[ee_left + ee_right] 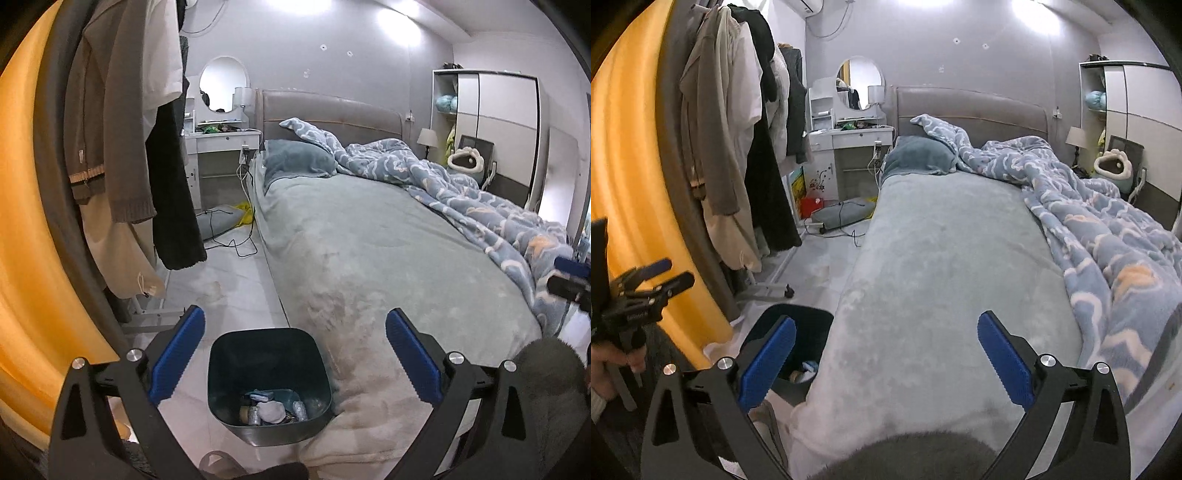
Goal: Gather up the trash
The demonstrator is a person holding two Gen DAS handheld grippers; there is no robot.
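Left wrist view, what have you got?

— Both blue fingers [177, 354] of the left gripper [293, 356] are spread as wide as they go, with nothing held. Between them, lower down, stands the dark teal trash bin [229, 373] on the floor, pressed against the foot corner of the bed [369, 258].

— Anything in the bin?

— Yes: a crumpled white wad [271, 410], a blue and white wrapper [263, 396] and a few small clear plastic bits at the bottom.

— And the right wrist view?

— The right gripper [886, 356] hangs above the foot of the bed, its fingers [1004, 358] just as wide apart and empty. Only the grey fleece cover lies beneath them.

— Can you see the bin from there?

— Partly. It sits left of the bed's foot corner, half hidden behind the left-hand finger, with a bit of white trash showing inside.

— What else is near the bed?

— A rumpled blue patterned duvet [1100, 236] is piled along its right side and a teal pillow [919, 155] lies at the headboard. Left of the bed, a rack of hanging clothes [738, 147] stands in front of a yellow curtain [624, 166].
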